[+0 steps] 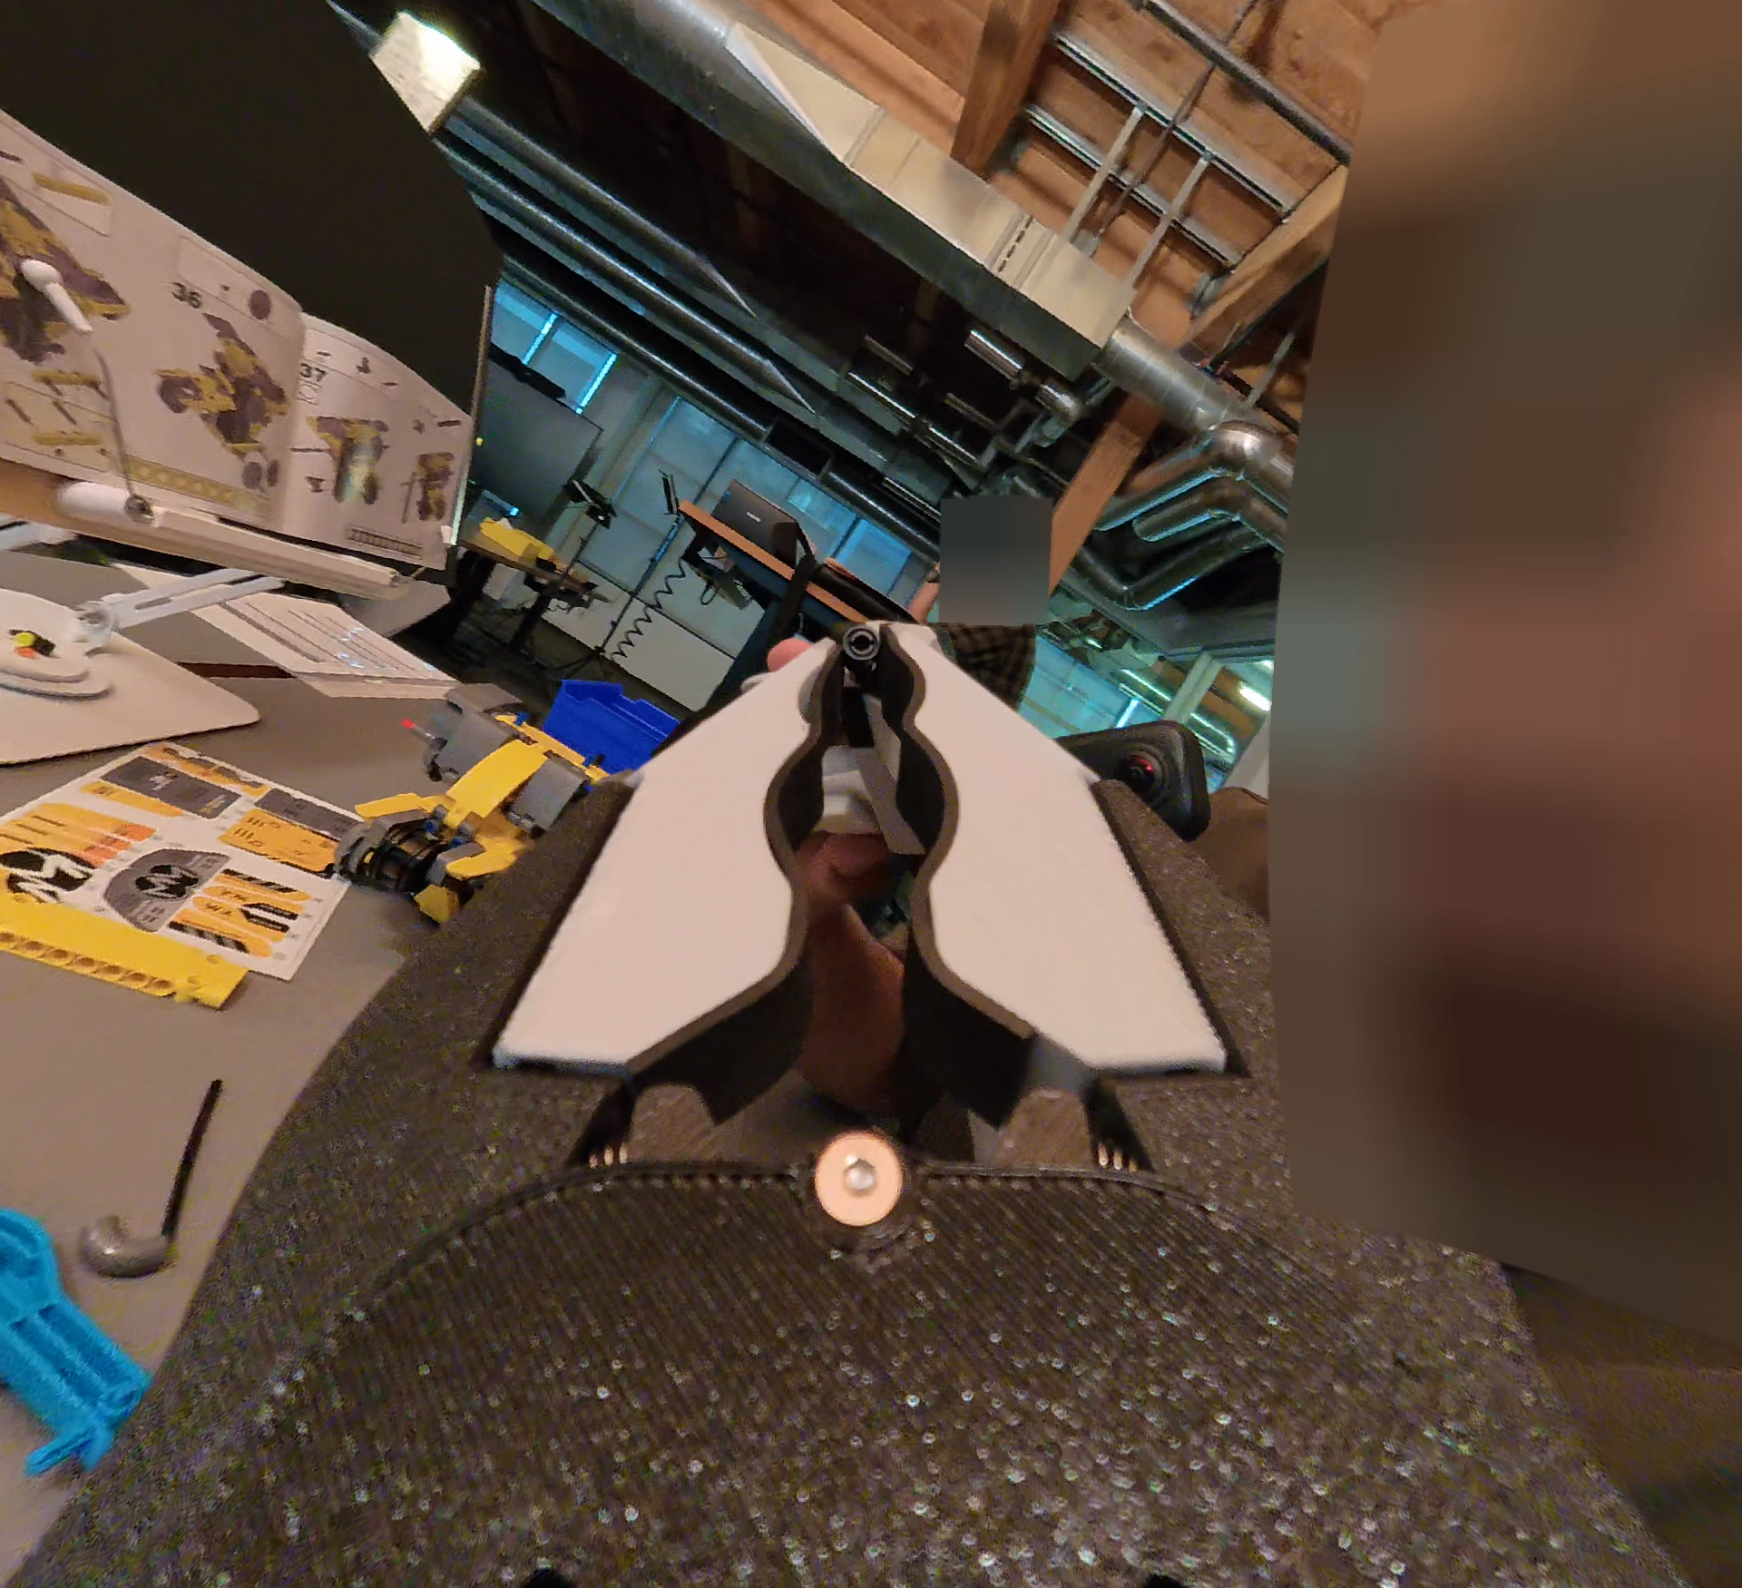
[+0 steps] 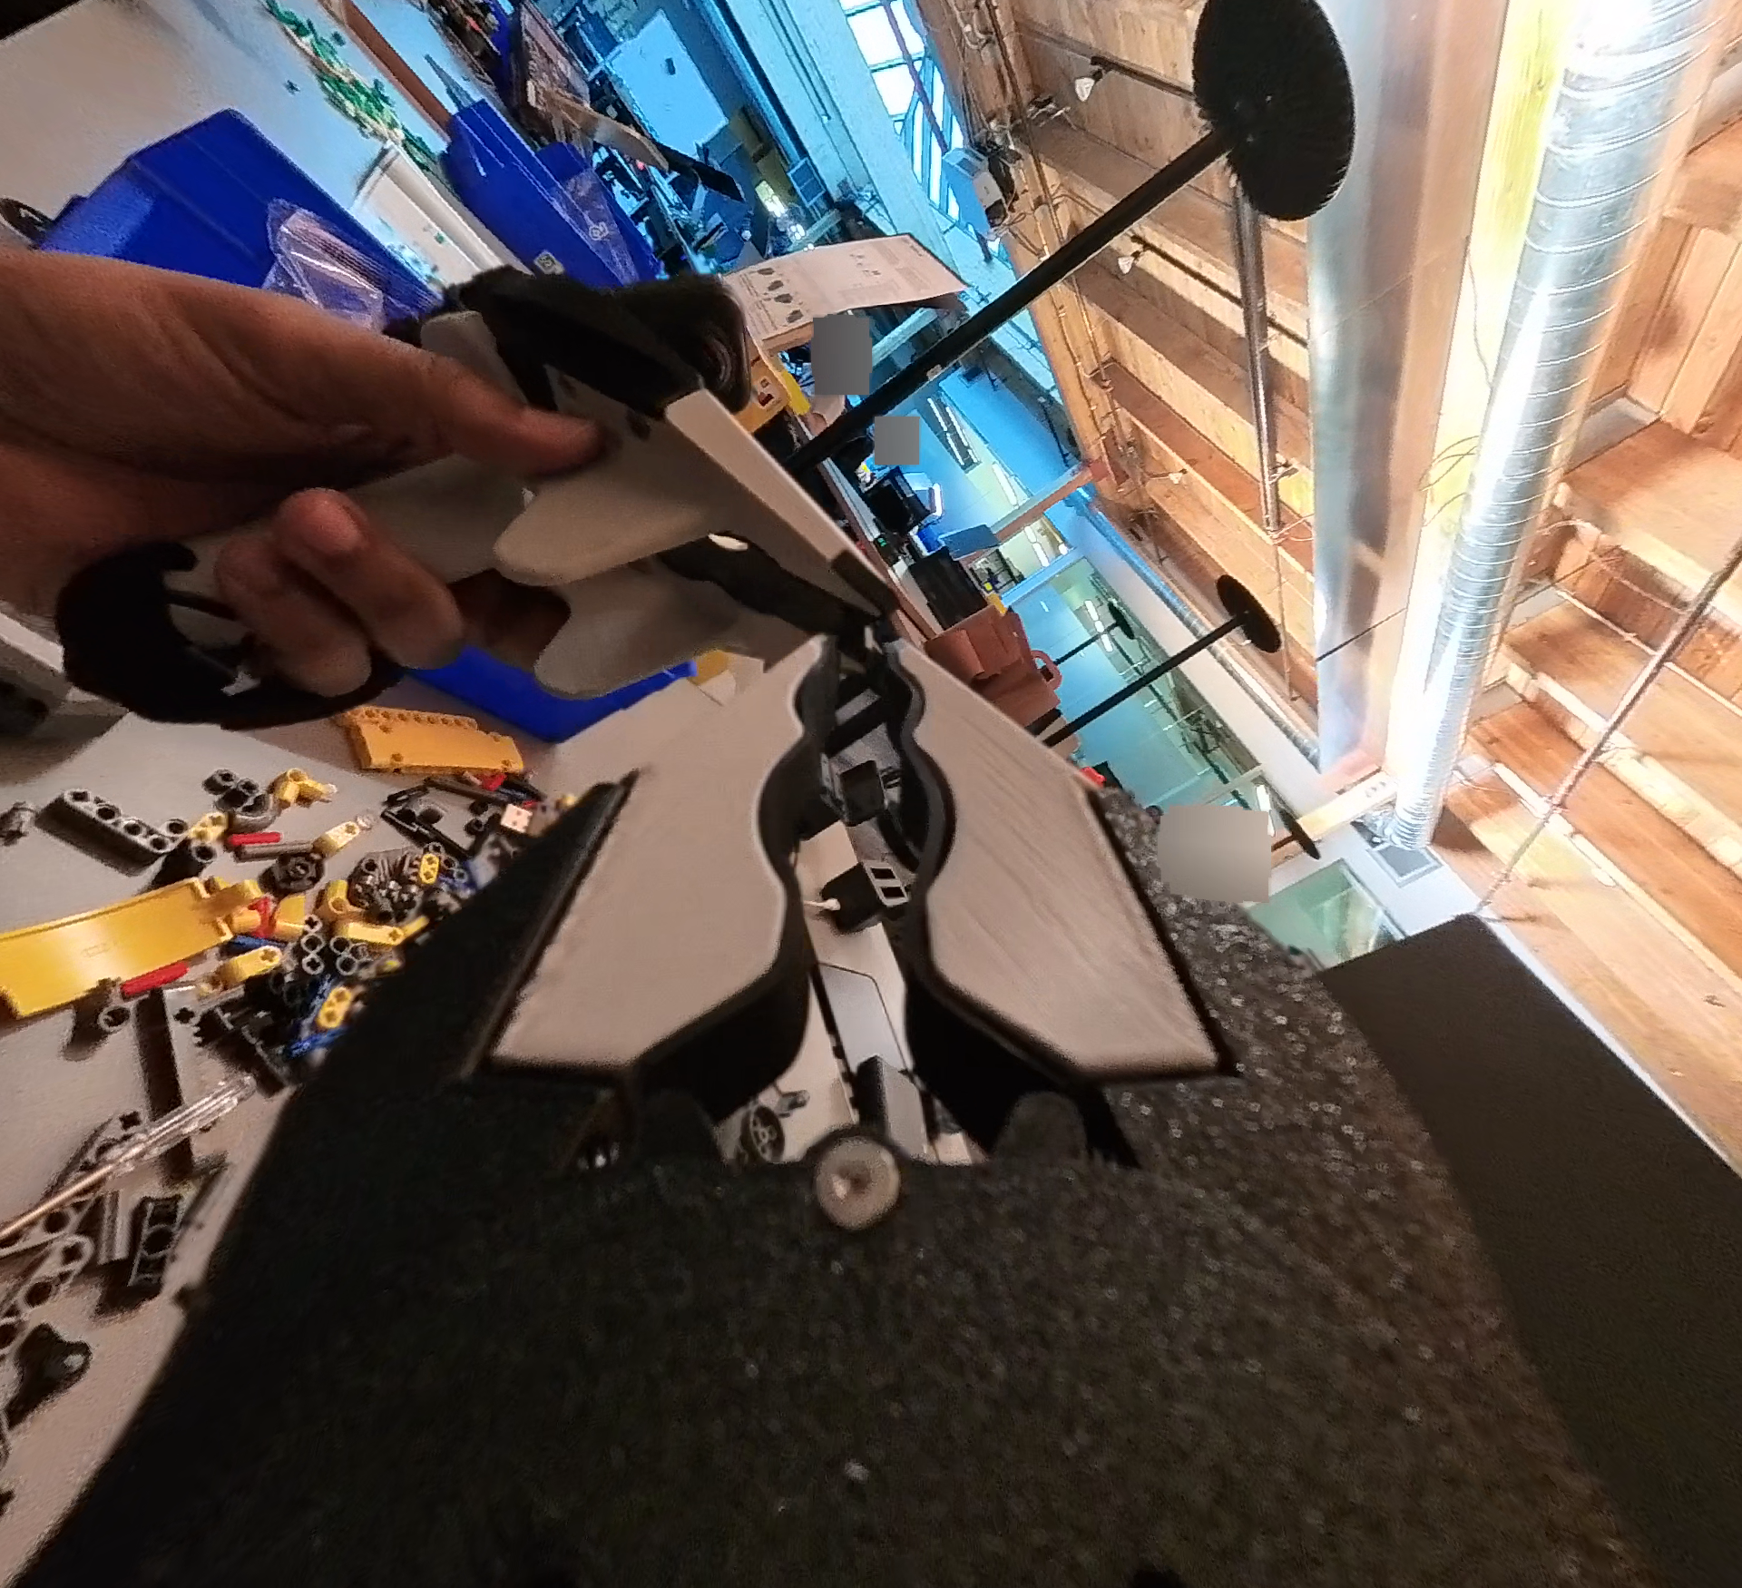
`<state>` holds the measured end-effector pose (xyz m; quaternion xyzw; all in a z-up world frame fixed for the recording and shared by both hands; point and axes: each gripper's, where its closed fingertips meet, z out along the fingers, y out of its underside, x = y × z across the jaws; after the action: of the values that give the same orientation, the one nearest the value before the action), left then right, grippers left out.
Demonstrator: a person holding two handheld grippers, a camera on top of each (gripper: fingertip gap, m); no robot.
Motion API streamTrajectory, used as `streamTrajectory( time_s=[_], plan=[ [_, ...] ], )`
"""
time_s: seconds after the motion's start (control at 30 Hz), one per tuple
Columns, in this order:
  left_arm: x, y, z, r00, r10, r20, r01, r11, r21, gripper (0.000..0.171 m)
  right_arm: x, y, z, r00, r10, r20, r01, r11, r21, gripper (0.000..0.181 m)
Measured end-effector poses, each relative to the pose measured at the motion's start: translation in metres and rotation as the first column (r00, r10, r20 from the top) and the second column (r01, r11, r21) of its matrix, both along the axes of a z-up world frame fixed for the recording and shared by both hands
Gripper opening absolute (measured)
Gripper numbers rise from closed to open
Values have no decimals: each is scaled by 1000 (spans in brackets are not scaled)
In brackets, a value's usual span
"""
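My left gripper [image 1: 860,647] points up and away from the table, and its jaws are pinched on a small black toy piece [image 1: 860,643] with a round holed end. My right gripper [image 2: 856,647] meets it tip to tip and is closed on the same black piece [image 2: 851,664]. In the right wrist view the left gripper [image 2: 862,605] comes in from the left, held by a hand [image 2: 236,411]. In the left wrist view the right gripper's grey fingers [image 1: 853,779] and its camera [image 1: 1145,774] show behind the tips.
An open instruction booklet [image 1: 236,393] stands on a holder at the left. A sticker sheet [image 1: 170,873], a yellow half-built model [image 1: 471,798] and a blue bin [image 1: 613,718] lie on the grey table. Loose yellow and black pieces [image 2: 283,883] are piled below my right gripper. The tips of both grippers are at nearly the same place.
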<state>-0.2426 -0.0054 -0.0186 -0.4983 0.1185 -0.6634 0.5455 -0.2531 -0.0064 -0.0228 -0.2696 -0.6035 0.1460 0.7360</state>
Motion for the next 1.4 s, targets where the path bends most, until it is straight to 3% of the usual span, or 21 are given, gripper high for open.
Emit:
streamTrajectory(
  time_s=[0.47, 0.63, 0.73, 0.8, 0.87, 1.0, 1.13, 1.23, 1.27, 1.37, 1.4],
  plan=[
    [0, 5, -2, 999, -23, 31, 24, 999, -25, 4, -1, 2, 0, 999, -32, -34, 33, 999, 17, 3],
    [3, 16, 6, 996, 76, 49, -75, 997, -31, 3, 3, 11, 7, 1000, -13, -10, 11, 985, -170, 3],
    [9, 17, 15, 990, 61, 124, -59, 998, -18, 5, 11, 11, 16, 999, 40, -19, -44, 952, -304, 3],
    [11, 22, 12, 990, 95, 105, -92, 995, -27, 2, 12, 16, 13, 999, 41, -14, -43, 937, -345, 2],
    [10, 25, 11, 987, 125, 103, -122, 992, -30, 1, 12, 19, 13, 996, 88, -31, -93, 893, -440, 3],
    [10, 26, 16, 972, 219, 85, -219, 976, -9, 1, 13, 19, 18, 974, 197, -111, -221, 734, -642, 2],
    [11, 20, 24, 954, 296, 50, -297, 954, 29, 0, 15, 14, 26, 940, 279, -196, -326, 565, -758, 1],
    [10, 21, 26, 938, 344, 41, -345, 938, 37, 0, 15, 15, 28, 929, 293, -227, -351, 501, -791, 2],
    [10, 23, 24, 929, 369, 25, -370, 929, 32, 2, 15, 18, 26, 938, 274, -210, -331, 534, -778, 1],
    [7, 29, 19, 904, 428, 4, -428, 904, 20, 0, 13, 23, 20, 995, 77, -64, -99, 844, -526, 2],
    [8, 28, 20, 907, 422, 10, -422, 906, 21, 0, 13, 21, 21, 999, 15, -40, -31, 905, -425, 1]
  ],
)
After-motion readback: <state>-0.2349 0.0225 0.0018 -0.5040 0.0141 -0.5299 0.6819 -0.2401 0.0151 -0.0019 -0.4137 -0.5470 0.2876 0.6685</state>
